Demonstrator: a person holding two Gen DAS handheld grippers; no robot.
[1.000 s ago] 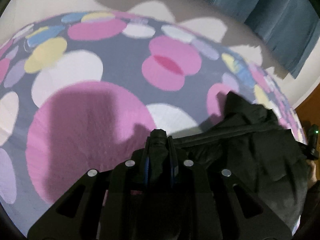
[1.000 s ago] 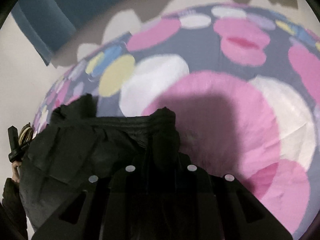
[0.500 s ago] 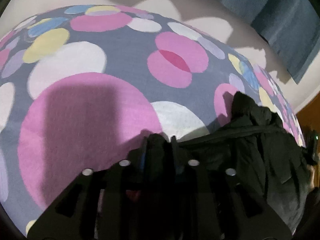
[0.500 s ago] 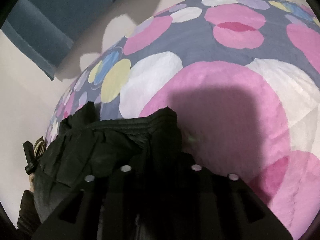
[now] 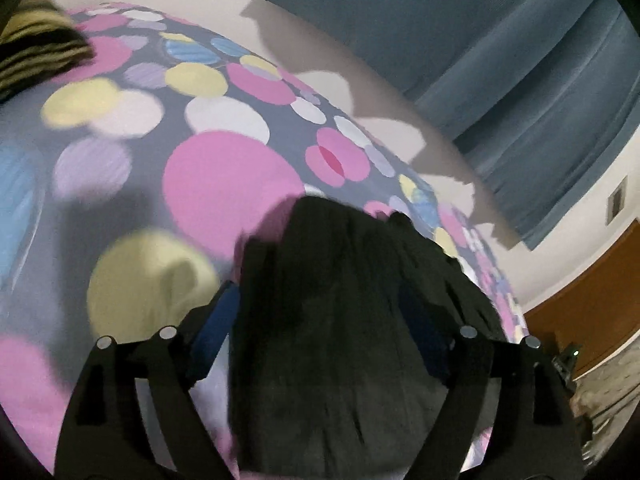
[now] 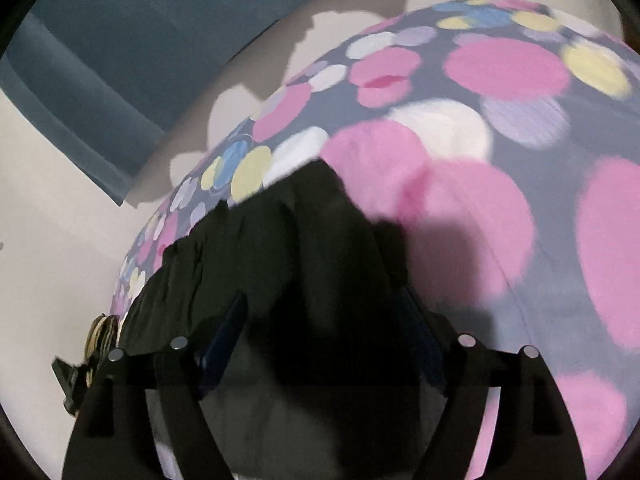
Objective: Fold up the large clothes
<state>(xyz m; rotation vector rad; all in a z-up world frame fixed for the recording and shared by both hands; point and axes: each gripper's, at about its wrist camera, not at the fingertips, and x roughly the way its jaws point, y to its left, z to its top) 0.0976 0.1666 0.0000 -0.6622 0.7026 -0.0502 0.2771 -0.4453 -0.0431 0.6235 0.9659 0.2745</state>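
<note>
Both grippers, left gripper (image 5: 320, 312) and right gripper (image 6: 324, 320), earlier pinching the black garment (image 5: 340, 320), are now opening.

1 black garment (image 5: 340, 320), dark, rumpled, lying on the bed; seen in both views (image 6: 280, 264). 1 bed (image 5: 224, 184), w/ 1 spotted cover: pink, white, yellow, lilac, blue dots, too many + too blurred to count.

2 hand-held grippers: left (image 5: 320, 320) & right (image 6: 324, 332), 2 fingers each, so 4 fingers total; jaws on both are opening, garment cloth lies btwn them, pads not pressing on it.

1 blue curtain (image 5: 520, 60). 1 striped yellow-black item (image 5: 36, 60) at far corner of bed, kind can't tell. 1 wall plate (image 5: 616, 204). 1 brown wood panel (image 5: 592, 304), approx. low on the wall.
</note>
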